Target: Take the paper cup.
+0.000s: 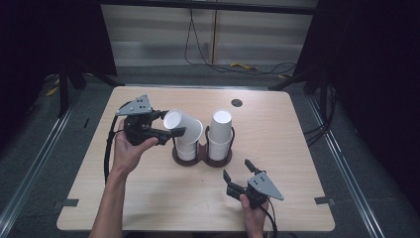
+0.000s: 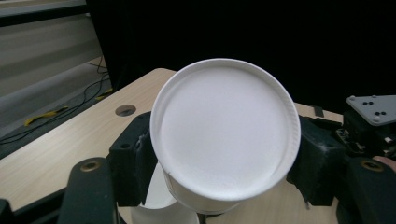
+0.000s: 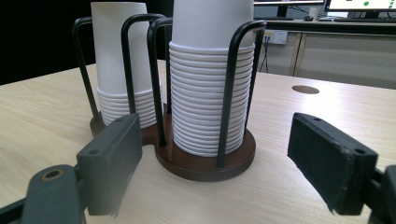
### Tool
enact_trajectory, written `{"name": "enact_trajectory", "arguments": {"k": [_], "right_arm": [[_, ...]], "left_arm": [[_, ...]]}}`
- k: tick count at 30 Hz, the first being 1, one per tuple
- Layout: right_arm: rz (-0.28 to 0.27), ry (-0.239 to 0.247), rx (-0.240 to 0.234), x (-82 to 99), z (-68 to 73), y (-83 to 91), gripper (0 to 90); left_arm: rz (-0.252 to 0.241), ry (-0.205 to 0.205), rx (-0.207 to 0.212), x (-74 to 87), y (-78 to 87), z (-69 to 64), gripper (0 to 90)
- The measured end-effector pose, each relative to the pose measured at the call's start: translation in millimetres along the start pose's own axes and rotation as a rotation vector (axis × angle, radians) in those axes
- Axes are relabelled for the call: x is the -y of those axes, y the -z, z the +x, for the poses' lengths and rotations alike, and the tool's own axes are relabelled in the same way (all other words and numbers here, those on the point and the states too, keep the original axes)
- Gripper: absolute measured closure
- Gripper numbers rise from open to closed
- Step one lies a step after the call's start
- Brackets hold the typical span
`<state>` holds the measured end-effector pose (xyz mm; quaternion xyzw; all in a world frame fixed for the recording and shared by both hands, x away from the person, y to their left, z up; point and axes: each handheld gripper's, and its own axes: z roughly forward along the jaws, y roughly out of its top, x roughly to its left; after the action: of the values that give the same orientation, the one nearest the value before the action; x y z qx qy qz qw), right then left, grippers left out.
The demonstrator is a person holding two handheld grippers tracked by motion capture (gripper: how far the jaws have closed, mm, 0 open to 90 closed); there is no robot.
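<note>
1. the left hand-held gripper [image 1: 171, 130] clamps a white paper cup [image 1: 182, 125], tilted over the left stack [image 1: 186, 148] in the cup holder [image 1: 202, 159].
2. the right hand-held gripper [image 1: 237, 168] rests on the table [image 1: 148, 198], jaws apart, holding nothing.

My left gripper [image 1: 166, 125] raised, jaws clamped on load; right gripper [image 1: 237, 171] low, jaws apart, empty.
</note>
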<state>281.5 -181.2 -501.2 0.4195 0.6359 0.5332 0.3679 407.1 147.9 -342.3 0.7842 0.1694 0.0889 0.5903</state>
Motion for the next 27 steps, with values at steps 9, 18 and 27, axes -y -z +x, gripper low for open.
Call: {"name": "enact_trajectory", "arguments": {"k": [9, 18, 27], "right_arm": [[-0.001, 0.003, -0.001, 0.0, 0.0, -0.1, 17.4], [0.001, -0.001, 0.001, -0.1, 0.2, -0.2, 17.4], [-0.006, -0.009, 0.002, 0.1, -0.4, 0.6, 17.4]], "left_arm": [[-0.032, 0.02, 0.03, 15.9, -1.6, -12.5, 32.6], [-0.033, 0.025, 0.051, 37.0, -9.7, -27.4, 32.5], [-0.048, 0.027, 0.037, 56.0, -14.0, -40.4, 32.4]]}}
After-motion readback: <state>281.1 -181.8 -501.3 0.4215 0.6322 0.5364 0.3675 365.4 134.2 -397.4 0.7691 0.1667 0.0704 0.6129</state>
